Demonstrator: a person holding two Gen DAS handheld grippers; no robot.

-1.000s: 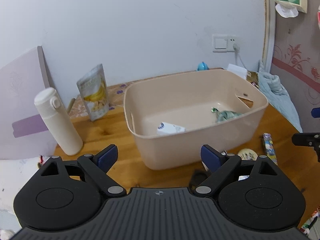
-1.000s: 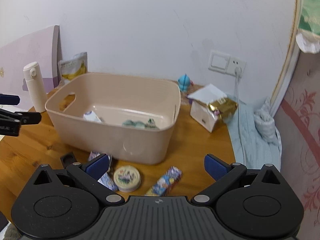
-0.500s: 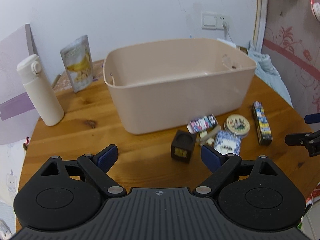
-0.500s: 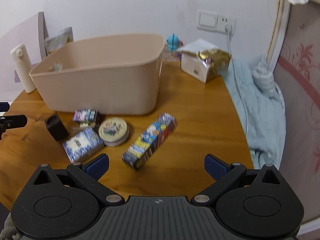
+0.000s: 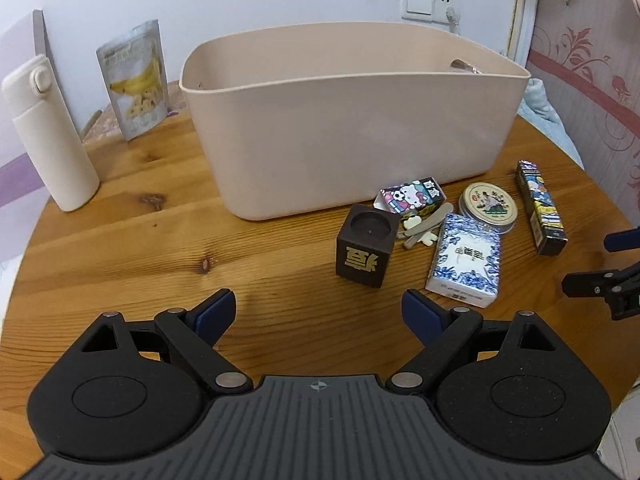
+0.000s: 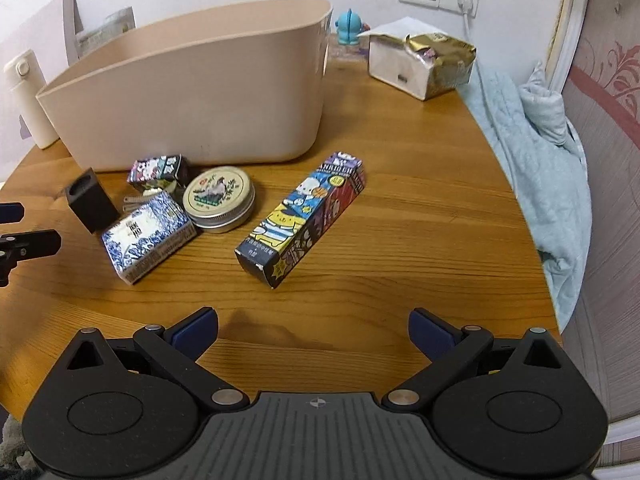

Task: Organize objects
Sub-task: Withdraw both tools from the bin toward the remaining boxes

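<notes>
A beige plastic bin stands on the round wooden table. In front of it lie a black cube, a Hello Kitty box, a blue-and-white box, a round tin and a long cartoon box. My left gripper is open and empty, just short of the cube. My right gripper is open and empty, just short of the long box.
A white bottle and a banana snack pouch stand left of the bin. A white carton with gold foil and a blue figurine sit at the back right. A blue cloth hangs off the table's right edge.
Both grippers have pulled back and dropped from above the bin towards the table. The small items in front of the bin have come into full view. Both stayed open.
</notes>
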